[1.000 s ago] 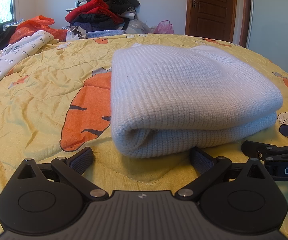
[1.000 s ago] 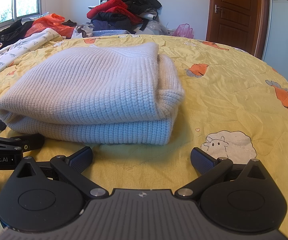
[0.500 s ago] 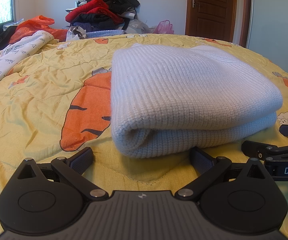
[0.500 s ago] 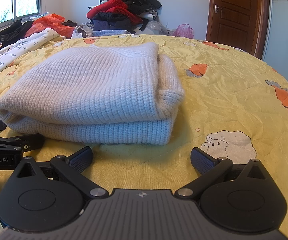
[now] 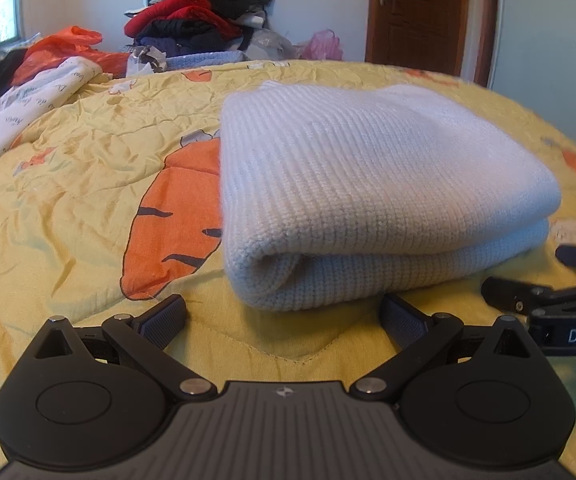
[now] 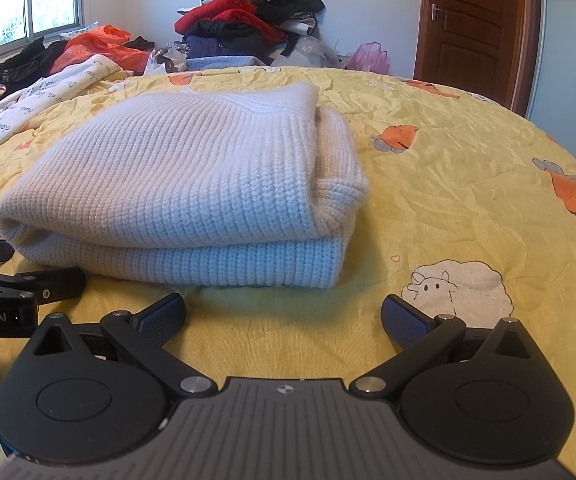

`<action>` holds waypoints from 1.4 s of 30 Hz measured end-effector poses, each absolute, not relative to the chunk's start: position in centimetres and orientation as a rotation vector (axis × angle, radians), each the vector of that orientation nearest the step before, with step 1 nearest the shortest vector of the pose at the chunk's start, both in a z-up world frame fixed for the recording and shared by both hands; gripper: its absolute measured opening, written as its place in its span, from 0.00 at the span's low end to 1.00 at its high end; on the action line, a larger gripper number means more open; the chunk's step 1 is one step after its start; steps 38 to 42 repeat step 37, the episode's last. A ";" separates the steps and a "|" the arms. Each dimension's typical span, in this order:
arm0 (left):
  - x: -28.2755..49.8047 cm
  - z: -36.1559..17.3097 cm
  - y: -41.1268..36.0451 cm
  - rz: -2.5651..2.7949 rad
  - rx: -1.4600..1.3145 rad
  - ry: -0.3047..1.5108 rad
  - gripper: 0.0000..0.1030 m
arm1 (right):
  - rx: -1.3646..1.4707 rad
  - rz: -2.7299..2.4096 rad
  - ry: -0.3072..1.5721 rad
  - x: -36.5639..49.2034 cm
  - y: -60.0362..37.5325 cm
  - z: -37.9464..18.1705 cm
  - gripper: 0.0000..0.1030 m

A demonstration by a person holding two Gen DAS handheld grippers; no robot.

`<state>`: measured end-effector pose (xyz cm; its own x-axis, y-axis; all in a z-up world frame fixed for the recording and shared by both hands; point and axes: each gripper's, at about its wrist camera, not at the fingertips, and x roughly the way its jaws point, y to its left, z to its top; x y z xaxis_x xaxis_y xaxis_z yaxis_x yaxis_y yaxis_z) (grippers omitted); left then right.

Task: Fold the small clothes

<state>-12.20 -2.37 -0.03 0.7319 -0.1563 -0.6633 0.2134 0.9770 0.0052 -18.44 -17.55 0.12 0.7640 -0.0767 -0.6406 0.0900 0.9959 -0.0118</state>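
Grippers first: left gripper (image 5: pixel 283 318) and right gripper (image 6: pixel 283 316) both spread wide, holding nothing, low over yellow quilt (image 6: pixel 447 168). White knit sweater (image 6: pixel 192 184) lies folded just ahead. Fold looks done imo; back off w/o snagging knit.

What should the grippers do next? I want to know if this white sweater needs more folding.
Probably back both away and go for another garment. The white sweater already lies doubled over, edges roughly aligned, on the yellow quilt. The left gripper and right gripper are both open, empty and just short of it.
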 end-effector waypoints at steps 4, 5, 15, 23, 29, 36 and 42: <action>-12.5 0.2 -2.1 -0.209 0.078 0.751 1.00 | 0.025 -0.093 0.712 -19.0 -17.3 0.3 1.00; -12.7 0.4 -1.9 -0.203 0.067 0.763 1.00 | 0.020 -0.090 0.720 -19.2 -17.3 0.5 1.00; -14.6 2.1 0.9 -0.190 -0.132 0.851 1.00 | 0.074 -0.073 0.744 -21.8 -17.0 1.5 1.00; -16.4 4.1 0.7 -0.206 -0.084 0.788 1.00 | 0.083 -0.067 0.744 -21.9 -16.8 1.8 1.00; -17.7 5.0 0.1 -0.192 -0.043 0.721 1.00 | 0.099 -0.046 0.747 -22.0 -16.7 2.0 1.00; -18.5 6.0 0.7 -0.207 -0.050 0.696 1.00 | 0.112 -0.039 0.745 -22.0 -16.6 2.3 1.00; -18.6 6.1 0.8 -0.219 -0.050 0.696 1.00 | 0.118 -0.039 0.743 -22.0 -16.6 2.4 1.00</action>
